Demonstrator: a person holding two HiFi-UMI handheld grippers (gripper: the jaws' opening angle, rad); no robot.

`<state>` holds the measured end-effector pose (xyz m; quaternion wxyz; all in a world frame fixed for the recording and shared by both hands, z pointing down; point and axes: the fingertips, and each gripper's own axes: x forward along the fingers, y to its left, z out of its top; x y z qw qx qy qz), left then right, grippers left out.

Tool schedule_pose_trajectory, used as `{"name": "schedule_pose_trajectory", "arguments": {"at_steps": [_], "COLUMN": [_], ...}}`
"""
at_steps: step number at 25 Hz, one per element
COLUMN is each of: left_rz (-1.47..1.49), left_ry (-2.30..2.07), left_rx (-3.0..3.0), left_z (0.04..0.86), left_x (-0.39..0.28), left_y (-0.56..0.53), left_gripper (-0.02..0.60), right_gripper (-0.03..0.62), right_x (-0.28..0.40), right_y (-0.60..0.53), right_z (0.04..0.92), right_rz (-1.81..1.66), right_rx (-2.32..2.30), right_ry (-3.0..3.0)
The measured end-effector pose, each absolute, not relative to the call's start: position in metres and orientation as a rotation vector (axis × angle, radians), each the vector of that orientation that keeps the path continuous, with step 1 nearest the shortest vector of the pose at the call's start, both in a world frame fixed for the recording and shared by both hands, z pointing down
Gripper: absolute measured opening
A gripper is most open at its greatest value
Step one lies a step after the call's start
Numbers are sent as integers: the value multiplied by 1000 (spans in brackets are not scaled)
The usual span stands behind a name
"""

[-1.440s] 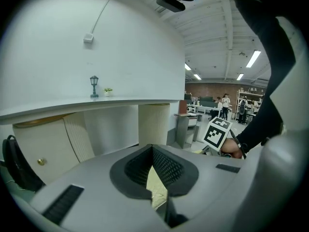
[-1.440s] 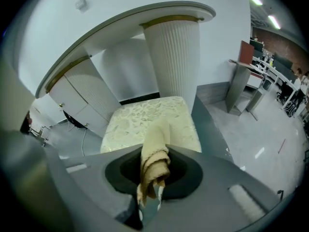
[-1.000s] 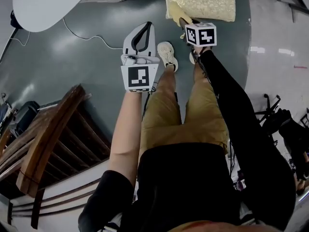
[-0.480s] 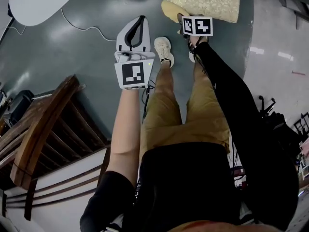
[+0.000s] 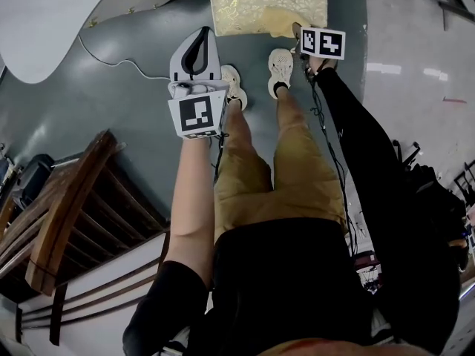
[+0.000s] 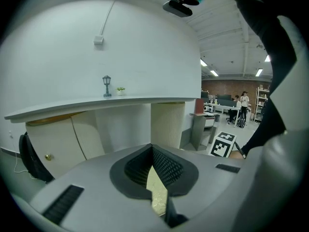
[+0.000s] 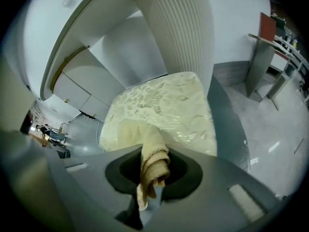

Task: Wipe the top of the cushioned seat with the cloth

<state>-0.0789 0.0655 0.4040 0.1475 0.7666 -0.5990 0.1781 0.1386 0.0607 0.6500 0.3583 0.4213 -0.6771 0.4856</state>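
The cushioned seat [image 5: 267,2] has a pale gold, patterned top and stands on the floor at the top of the head view. My right gripper [image 5: 298,30] is at its near right corner, shut on a bunched yellow cloth [image 5: 284,25]. In the right gripper view the cloth [image 7: 153,163] hangs out between the jaws, with the seat top [image 7: 164,105] just beyond and below it. My left gripper [image 5: 197,39] hovers over the floor left of the seat's near edge. Its jaws meet at the tips [image 6: 152,151] with nothing in them.
A wooden chair [image 5: 67,206] stands at lower left, and a white rounded table [image 5: 44,6] is at top left. A cable [image 5: 126,54] lies on the grey floor. The person's shoes [image 5: 280,69] are just short of the seat. A ribbed white column [image 7: 178,28] rises behind the seat.
The person has stepped forward, so the seat sits lower and further left in the head view. My right gripper has carried the cloth up to the seat's near corner. The left gripper stayed shut.
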Motion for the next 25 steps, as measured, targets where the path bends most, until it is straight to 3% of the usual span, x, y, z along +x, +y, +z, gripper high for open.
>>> {"name": "schedule_pose_trajectory", "arguments": {"at_steps": [8,14,20,25], "left_rz": [539,522,516,504], "left_ry": [-1642,-1623,-1574,-1550], "left_rx": [2291,2327,2346,2350], "left_z": [398,392,400,410], "left_x": [-7,7,-2,-24], "left_y": [29,10,2,-8], "left_gripper": [5,5,5,5], "right_gripper": [57,57,57,57], "right_x": [255,305,312,276], "right_y": [50,51,60,43], "right_z": [654,644,635,615], "right_rz": [1280,1272,1276,1295], "right_rx": [1214,1321,1410,1485], "right_ry": [-1655,-1602,-1554,-1606]}}
